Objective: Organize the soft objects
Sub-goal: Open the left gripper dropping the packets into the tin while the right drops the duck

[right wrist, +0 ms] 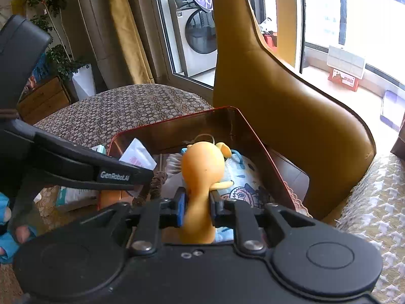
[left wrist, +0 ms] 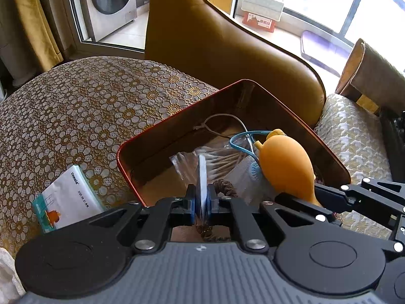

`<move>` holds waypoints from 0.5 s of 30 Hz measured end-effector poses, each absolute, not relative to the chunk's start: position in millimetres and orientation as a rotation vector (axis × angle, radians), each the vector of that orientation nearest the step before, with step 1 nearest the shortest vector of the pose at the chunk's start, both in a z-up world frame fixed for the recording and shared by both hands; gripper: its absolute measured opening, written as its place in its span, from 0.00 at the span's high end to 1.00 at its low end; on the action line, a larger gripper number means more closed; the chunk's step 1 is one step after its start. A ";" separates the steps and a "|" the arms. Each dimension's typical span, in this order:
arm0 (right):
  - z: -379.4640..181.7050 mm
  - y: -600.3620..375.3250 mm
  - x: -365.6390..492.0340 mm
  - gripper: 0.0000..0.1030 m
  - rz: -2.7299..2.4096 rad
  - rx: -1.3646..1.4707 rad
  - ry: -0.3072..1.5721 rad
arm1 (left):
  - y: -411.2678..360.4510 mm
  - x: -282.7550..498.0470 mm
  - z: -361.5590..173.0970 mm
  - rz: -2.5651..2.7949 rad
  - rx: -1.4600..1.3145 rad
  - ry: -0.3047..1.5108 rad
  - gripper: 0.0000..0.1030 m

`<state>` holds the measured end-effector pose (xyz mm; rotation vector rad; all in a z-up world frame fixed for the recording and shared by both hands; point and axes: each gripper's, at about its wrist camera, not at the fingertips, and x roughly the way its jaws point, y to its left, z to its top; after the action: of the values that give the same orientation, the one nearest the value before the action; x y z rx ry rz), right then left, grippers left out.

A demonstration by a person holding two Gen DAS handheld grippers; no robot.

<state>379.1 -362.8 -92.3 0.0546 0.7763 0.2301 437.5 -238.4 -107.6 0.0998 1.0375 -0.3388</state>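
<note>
An open red tin (left wrist: 162,124) with a brown inside stands on the patterned tablecloth. My left gripper (left wrist: 202,197) is shut on a thin white packet (left wrist: 202,174), held edge-on over the tin. My right gripper (right wrist: 198,197) is shut on an orange soft rubber toy (right wrist: 202,167), which hangs over the tin's right half; in the left wrist view the toy (left wrist: 286,164) shows at the right. Inside the tin lie a bag of cotton swabs (left wrist: 222,163), a brown braided cord (left wrist: 225,186), a thin cable and a cartoon-print pouch (right wrist: 243,187).
A white and green wipes packet (left wrist: 68,197) lies on the tablecloth (left wrist: 76,116) left of the tin. A tan leather chair back (left wrist: 215,45) rises just behind the tin. A houndstooth cushion (left wrist: 354,147) is at the right. A person's hand (right wrist: 17,230) holds the left gripper.
</note>
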 end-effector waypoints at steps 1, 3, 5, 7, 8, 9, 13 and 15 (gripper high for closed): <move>-92.1 -363.1 379.0 0.81 0.231 0.052 0.775 | -239.2 437.8 -108.6 -0.338 0.100 1.040 0.92; -90.5 -363.1 376.9 0.80 0.230 0.040 0.768 | -240.2 437.1 -109.5 -0.335 0.101 1.037 0.91; -89.1 -361.8 374.6 0.79 0.236 0.032 0.760 | -241.6 436.3 -109.2 -0.337 0.107 1.035 0.89; -87.4 -361.3 372.0 0.77 0.239 0.029 0.755 | -242.7 434.0 -108.0 -0.341 0.112 1.029 0.86; -86.5 -360.7 371.0 0.76 0.244 0.024 0.753 | -242.8 433.5 -107.8 -0.343 0.112 1.027 0.82; -85.3 -359.8 368.8 0.75 0.244 0.016 0.748 | -243.1 432.4 -107.4 -0.346 0.112 1.025 0.79; -80.4 -358.5 362.9 0.72 0.236 -0.001 0.731 | -241.1 428.2 -104.2 -0.324 0.118 1.003 0.44; -78.5 -360.3 360.3 0.71 0.241 0.001 0.729 | -238.1 427.3 -102.8 -0.331 0.107 1.008 0.44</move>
<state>360.3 -360.3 -78.5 0.0008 0.7286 0.2414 427.3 -238.1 -102.8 0.1067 1.0079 -0.3314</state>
